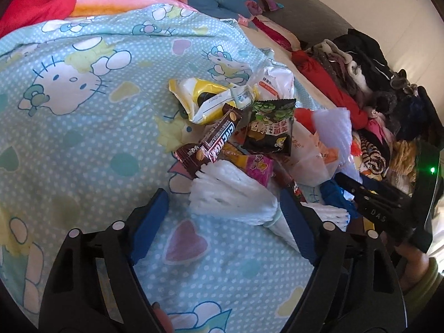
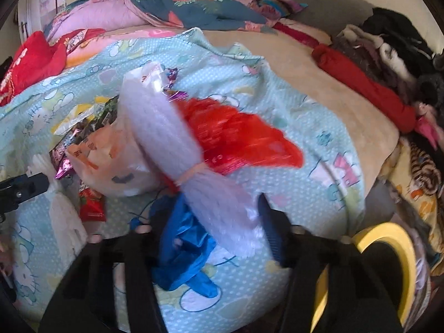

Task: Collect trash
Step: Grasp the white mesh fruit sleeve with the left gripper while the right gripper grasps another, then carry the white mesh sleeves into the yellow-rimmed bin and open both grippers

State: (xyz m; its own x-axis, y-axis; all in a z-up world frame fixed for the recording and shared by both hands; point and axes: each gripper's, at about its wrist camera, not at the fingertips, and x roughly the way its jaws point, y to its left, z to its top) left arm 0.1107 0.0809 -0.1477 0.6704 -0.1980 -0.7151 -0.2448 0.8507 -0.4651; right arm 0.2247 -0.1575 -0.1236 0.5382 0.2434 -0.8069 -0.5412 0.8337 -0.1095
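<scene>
The left gripper [image 1: 224, 216] stands wide apart, its blue pads on either side of a white foam fruit net [image 1: 230, 194] without pressing it; the net lies on the pale blue cartoon-cat bedsheet [image 1: 83, 138], and nothing is held. Just beyond that net sits the heap of trash: a brown chocolate bar wrapper [image 1: 213, 144], a dark green and black snack packet [image 1: 270, 127], a yellow and white wrapper [image 1: 199, 100], a pink packet [image 1: 258, 166] and a crumpled white plastic bag [image 1: 308, 161]. The right gripper [image 2: 213, 230] has its jaws partly drawn in around the lower end of a second white foam net [image 2: 166, 127], with a blue plastic scrap [image 2: 183, 249] bunched there too; the picture is blurred, and whether the pads actually press on either I cannot tell. A red film wrapper [image 2: 236, 138] lies against that net. Along the far right runs a pile of folded clothes [image 1: 360, 88], and a roll of yellow tape [image 2: 394, 249] shows beside the right gripper.
</scene>
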